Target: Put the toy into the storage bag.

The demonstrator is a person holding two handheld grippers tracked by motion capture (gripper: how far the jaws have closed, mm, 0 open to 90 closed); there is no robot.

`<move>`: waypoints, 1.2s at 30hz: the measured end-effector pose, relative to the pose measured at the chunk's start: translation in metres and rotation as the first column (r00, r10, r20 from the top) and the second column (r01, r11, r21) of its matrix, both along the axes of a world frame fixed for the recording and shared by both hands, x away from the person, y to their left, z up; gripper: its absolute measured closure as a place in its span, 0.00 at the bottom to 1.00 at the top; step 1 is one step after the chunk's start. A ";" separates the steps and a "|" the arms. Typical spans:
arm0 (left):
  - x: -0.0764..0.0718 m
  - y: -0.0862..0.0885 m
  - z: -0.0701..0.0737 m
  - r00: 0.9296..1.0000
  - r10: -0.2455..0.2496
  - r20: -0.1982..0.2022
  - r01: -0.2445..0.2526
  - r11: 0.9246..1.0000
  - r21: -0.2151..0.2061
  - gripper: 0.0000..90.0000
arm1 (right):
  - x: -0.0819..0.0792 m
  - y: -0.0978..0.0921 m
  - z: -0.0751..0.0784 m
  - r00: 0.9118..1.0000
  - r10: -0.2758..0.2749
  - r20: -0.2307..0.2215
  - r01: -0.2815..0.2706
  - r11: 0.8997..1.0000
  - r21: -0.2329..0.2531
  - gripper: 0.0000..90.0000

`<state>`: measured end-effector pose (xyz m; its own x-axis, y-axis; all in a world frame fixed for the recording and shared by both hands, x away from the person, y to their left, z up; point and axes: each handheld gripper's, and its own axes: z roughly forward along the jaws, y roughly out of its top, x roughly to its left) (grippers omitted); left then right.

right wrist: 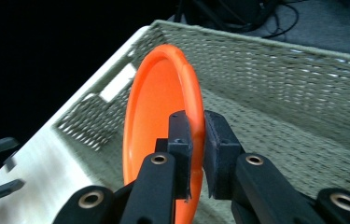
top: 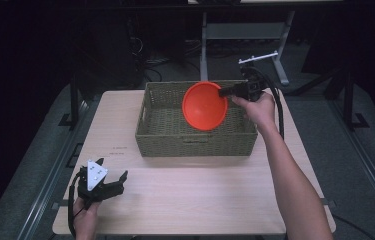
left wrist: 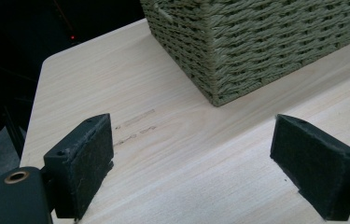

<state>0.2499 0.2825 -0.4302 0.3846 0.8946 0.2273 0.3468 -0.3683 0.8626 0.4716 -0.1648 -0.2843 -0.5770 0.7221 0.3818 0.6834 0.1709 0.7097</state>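
Note:
An orange plastic plate [top: 204, 106] hangs tilted on edge over the woven basket [top: 165, 135], its hollow side facing the person. My right gripper [top: 223, 92] is shut on the plate's right rim; in the right gripper view the rim of the plate [right wrist: 156, 102] is pinched between both pads, with my right gripper [right wrist: 196, 135] above the basket's floor [right wrist: 275, 140]. My left gripper [top: 111, 169] rests open on the table at the front left, nothing between its jaws. Its view shows my left gripper [left wrist: 191, 158] over bare wood, facing a corner of the basket [left wrist: 256, 42].
The light wooden table [top: 185, 200] has open surface in front of the basket and to its left. A metal frame [top: 245, 35] and cables stand on the dark floor beyond the table's far edge.

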 end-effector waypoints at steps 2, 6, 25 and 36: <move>0.000 0.001 0.000 1.000 0.001 -0.002 -0.001 1.000 0.004 0.14 | 0.004 -0.002 -0.004 1.000 -0.021 -0.006 0.021 1.000 0.001 0.91; 0.000 0.001 0.000 1.000 -0.005 0.001 0.005 1.000 0.009 0.14 | 0.010 -0.003 -0.013 0.999 -0.033 -0.023 0.033 0.999 -0.002 0.91; -0.001 0.005 0.001 1.000 0.009 0.005 -0.009 1.000 -0.002 0.14 | 0.023 0.009 -0.039 0.996 -0.054 -0.069 0.051 0.998 -0.037 0.91; 0.000 0.004 0.001 1.000 0.004 0.001 -0.004 1.000 0.001 0.14 | 0.028 0.009 -0.048 0.992 -0.055 -0.111 0.048 0.997 -0.064 0.91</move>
<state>0.2494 0.2863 -0.4290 0.3810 0.8958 0.2290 0.3470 -0.3681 0.8626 0.4996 -0.1554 -0.3323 -0.4943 0.7736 0.3964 0.7673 0.1740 0.6172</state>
